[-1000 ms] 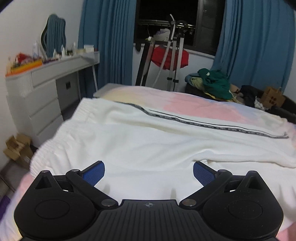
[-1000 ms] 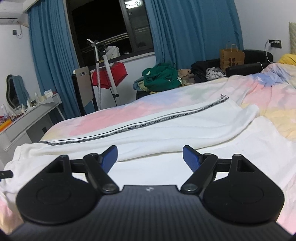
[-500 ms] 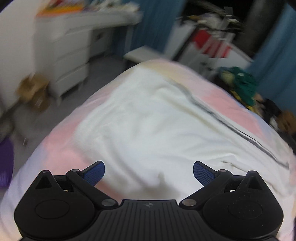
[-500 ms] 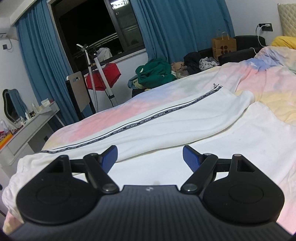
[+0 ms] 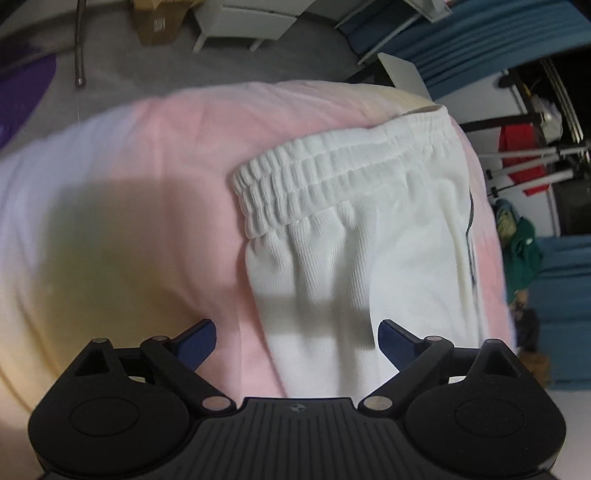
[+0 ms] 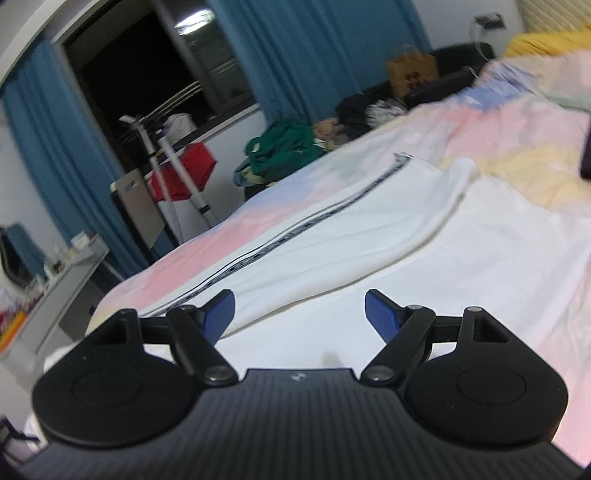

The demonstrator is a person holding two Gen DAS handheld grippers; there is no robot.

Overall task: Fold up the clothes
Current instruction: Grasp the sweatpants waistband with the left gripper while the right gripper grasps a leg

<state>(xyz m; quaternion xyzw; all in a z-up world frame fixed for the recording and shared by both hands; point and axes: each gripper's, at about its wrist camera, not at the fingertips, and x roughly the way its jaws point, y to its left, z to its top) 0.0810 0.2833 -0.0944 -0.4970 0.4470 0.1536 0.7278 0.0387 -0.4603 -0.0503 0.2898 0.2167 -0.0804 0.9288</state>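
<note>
White sweatpants with a dark side stripe lie spread on the pastel bedspread. In the left wrist view their gathered elastic waistband (image 5: 332, 177) lies near the bed's end, and my left gripper (image 5: 297, 338) hovers open and empty above the cloth just below it. In the right wrist view the trouser legs (image 6: 351, 236) stretch away across the bed, one folded over the other, stripe up. My right gripper (image 6: 300, 312) is open and empty just above the white cloth.
The bedspread (image 5: 129, 221) drops off at the bed's end to a grey floor with a cardboard box (image 5: 157, 18) and white drawers (image 5: 251, 18). Across the bed stand a clothes stand with a red garment (image 6: 184, 173), a green clothes pile (image 6: 284, 147) and blue curtains (image 6: 314, 48).
My left gripper has swung from looking along the bed to looking down at the waistband near the bed's end. My right gripper has tilted and moved slightly; both stay open.
</note>
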